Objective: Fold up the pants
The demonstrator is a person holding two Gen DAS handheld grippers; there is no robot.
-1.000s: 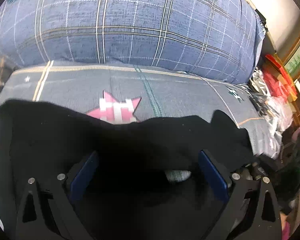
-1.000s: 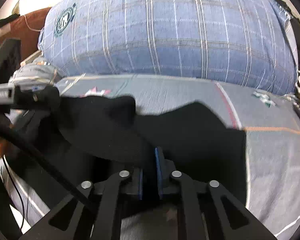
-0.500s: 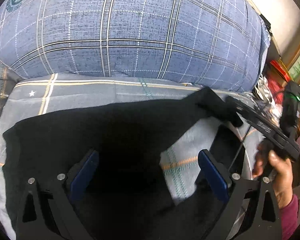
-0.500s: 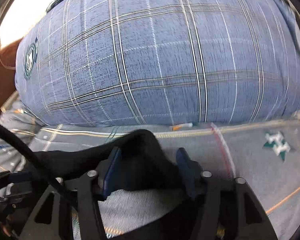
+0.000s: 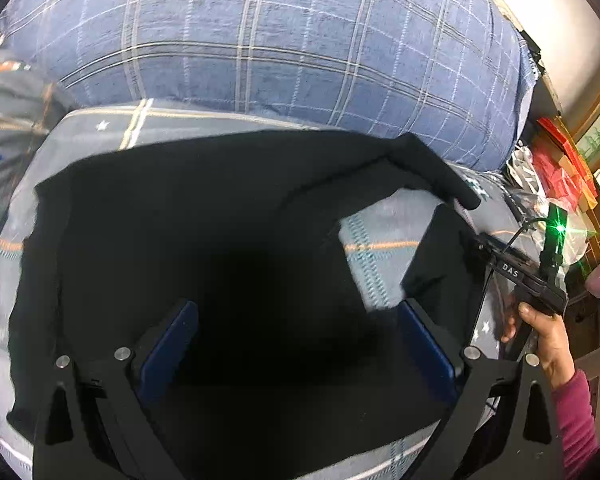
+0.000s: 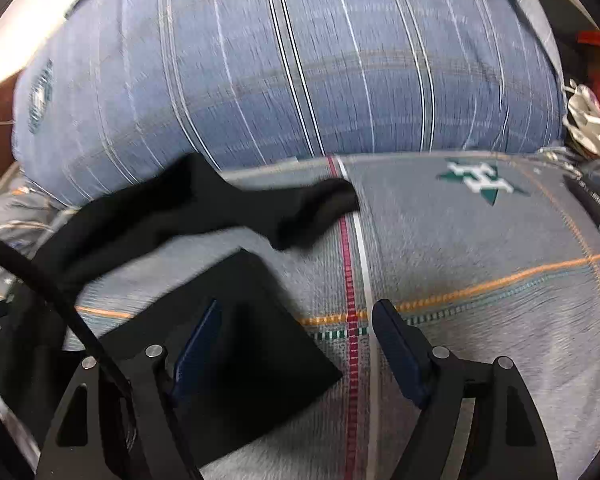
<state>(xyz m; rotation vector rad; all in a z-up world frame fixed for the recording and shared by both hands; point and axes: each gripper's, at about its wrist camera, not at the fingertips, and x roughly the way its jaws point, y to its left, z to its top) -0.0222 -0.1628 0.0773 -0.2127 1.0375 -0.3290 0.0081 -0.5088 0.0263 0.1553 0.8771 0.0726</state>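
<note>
Black pants [image 5: 204,216] lie spread over the grey bedsheet [image 5: 380,236], one leg end [image 5: 440,172] reaching toward the pillow. My left gripper [image 5: 298,340] hovers over the dark cloth with its blue pads wide apart, open and gripping nothing. In the right wrist view the same leg end [image 6: 316,212] lies loose on the sheet, and a folded corner [image 6: 252,320] lies under the left pad. My right gripper [image 6: 296,344] has its jaws opening, with only sheet and that flat corner below them. Its body [image 5: 520,276] shows in a hand [image 5: 544,332].
A big blue plaid pillow [image 5: 280,48] bulges along the far side of the bed [image 6: 300,60]. Red packets and bags [image 5: 560,160] crowd the right edge. The sheet [image 6: 480,260] to the right of the pants is bare, with a green star print [image 6: 480,180].
The right gripper carried the leg end toward the pillow, opened and let it drop, then drew back to the right. The pants now cover the pink star on the sheet.
</note>
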